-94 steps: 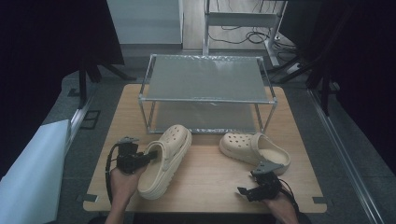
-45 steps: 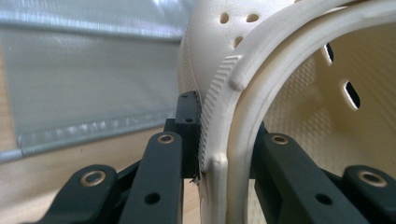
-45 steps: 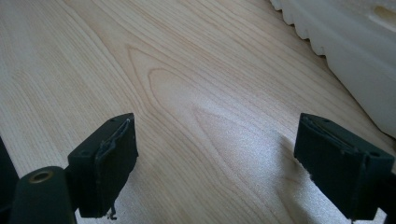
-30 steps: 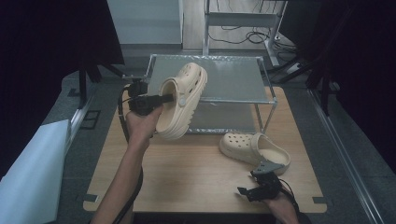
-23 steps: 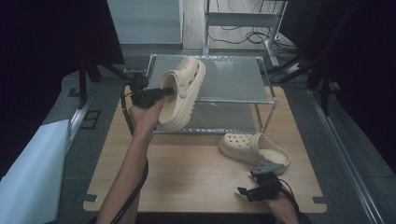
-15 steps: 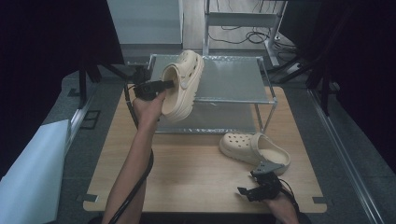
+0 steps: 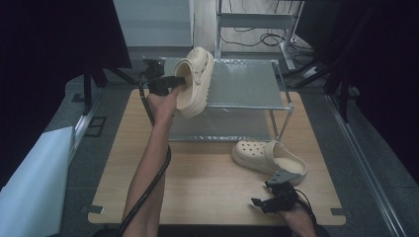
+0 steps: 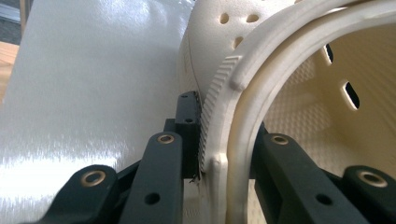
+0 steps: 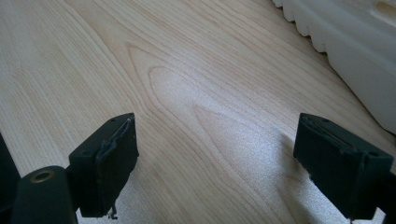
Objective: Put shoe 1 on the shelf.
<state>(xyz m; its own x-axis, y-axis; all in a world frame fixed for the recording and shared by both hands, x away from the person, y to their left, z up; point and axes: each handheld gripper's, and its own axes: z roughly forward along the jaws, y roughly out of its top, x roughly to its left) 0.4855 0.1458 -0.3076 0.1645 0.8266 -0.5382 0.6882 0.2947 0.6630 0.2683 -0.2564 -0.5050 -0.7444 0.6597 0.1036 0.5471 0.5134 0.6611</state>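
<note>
A cream clog (image 7: 195,81) hangs tilted over the left end of the metal rack's top shelf (image 7: 242,84), toe pointing away. My left gripper (image 7: 170,81) is shut on the rim of its opening; the left gripper view has the ridged rim (image 8: 219,121) pinched between the two black jaws. A second cream clog (image 7: 269,158) lies on the wooden table (image 7: 197,182) at the right, in front of the rack. Near the table's front right edge my right gripper (image 7: 267,203) rests low and open, jaws wide apart over bare wood, with that clog's sole (image 9: 355,60) just beyond it.
The two-level metal rack stands at the back of the table, with a lower shelf (image 7: 222,126) under the top one. A white board (image 7: 29,173) leans at the far left, off the table. Cables lie on the floor behind the rack.
My left gripper has lifted the clog from the table up and back to the rack's top shelf, edging farther over it in the last second. The right gripper has stayed still.
</note>
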